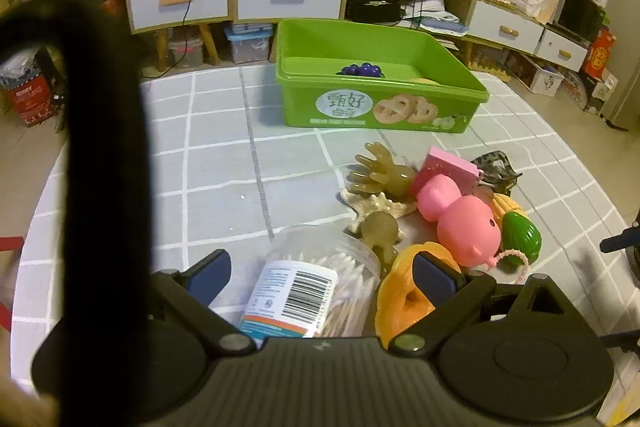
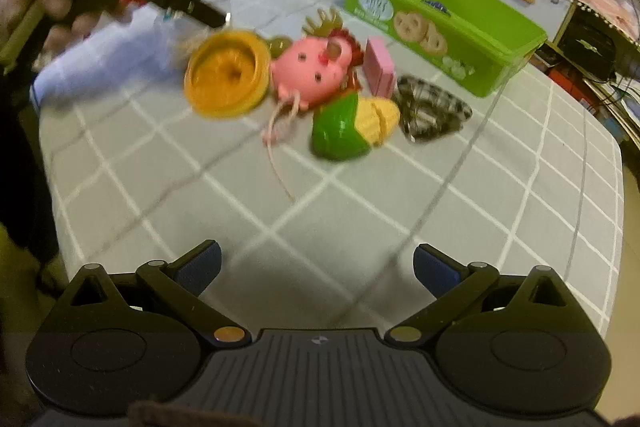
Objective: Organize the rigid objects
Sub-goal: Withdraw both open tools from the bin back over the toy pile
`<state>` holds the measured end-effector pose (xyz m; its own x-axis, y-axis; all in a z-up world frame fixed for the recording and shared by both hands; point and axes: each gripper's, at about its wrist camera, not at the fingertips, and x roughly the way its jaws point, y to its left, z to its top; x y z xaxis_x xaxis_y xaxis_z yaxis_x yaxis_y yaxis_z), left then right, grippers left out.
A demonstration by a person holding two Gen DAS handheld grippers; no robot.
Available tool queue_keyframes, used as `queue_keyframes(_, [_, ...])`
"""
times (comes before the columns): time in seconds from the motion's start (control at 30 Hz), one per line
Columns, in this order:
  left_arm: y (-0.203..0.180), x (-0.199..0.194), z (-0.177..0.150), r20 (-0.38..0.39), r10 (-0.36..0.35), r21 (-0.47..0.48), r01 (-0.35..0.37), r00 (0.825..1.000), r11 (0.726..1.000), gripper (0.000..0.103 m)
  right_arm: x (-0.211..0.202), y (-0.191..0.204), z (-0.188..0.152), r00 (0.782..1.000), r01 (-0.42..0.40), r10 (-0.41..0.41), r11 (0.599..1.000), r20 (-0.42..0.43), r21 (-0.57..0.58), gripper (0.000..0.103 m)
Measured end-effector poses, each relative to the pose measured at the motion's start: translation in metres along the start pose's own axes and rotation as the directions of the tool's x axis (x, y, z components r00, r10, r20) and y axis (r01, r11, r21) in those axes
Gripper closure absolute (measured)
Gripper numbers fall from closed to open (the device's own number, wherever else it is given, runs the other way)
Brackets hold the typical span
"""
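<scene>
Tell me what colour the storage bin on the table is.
Bright green; the bin has a cookie picture on its side, clearest in the left wrist view.

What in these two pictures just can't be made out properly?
- Green bin, left wrist view: its front wall hides most of the contents; only purple grapes peek out.
- Cotton swab jar, left wrist view: its base is hidden behind the hand-held gripper's body.
- Pink pig toy, right wrist view: motion blur smears its details.

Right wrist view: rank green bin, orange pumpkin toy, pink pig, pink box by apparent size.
1. green bin
2. orange pumpkin toy and pink pig: look alike, and the blur makes it unsure, so unranked
3. pink box
</scene>
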<state>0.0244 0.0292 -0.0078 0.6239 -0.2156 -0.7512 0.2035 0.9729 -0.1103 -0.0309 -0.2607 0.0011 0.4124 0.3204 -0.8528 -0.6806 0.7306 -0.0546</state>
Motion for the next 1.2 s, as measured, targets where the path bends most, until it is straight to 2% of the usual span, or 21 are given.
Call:
queue_keyframes(0.33, [0.001, 0.003, 0.0, -0.007, 0.009, -0.003, -0.009, 1.0, 1.0, 0.027, -0.002, -0.021, -0.005, 0.992, 0.114, -0.118, 0.991, -0.046, -0.067, 0.003])
queue_keyframes(0.6, [0.003, 0.007, -0.001, -0.023, 0.014, 0.0, -0.014, 1.0, 1.0, 0.027, -0.002, -0.035, -0.001, 0.977, 0.202, -0.207, 0.975, -0.052, -0.095, 0.003])
queue_keyframes(0.93, [0.005, 0.005, -0.001, -0.018, 0.017, -0.009, -0.018, 1.0, 1.0, 0.027, -0.002, -0.041, 0.002, 0.963, 0.254, -0.264, 0.959, -0.064, -0.125, 0.003])
queue_keyframes(1.07, [0.008, 0.005, 0.0, -0.017, 0.019, -0.017, -0.02, 1.0, 1.0, 0.027, -0.013, -0.042, 0.009, 0.941, 0.324, -0.335, 0.932, -0.045, -0.165, 0.005])
queue_keyframes(1.2, [0.009, 0.005, 0.0, -0.02, 0.02, -0.017, -0.02, 1.0, 1.0, 0.027, -0.046, -0.042, 0.025, 0.908, 0.419, -0.413, 0.896, 0.073, -0.148, 0.005])
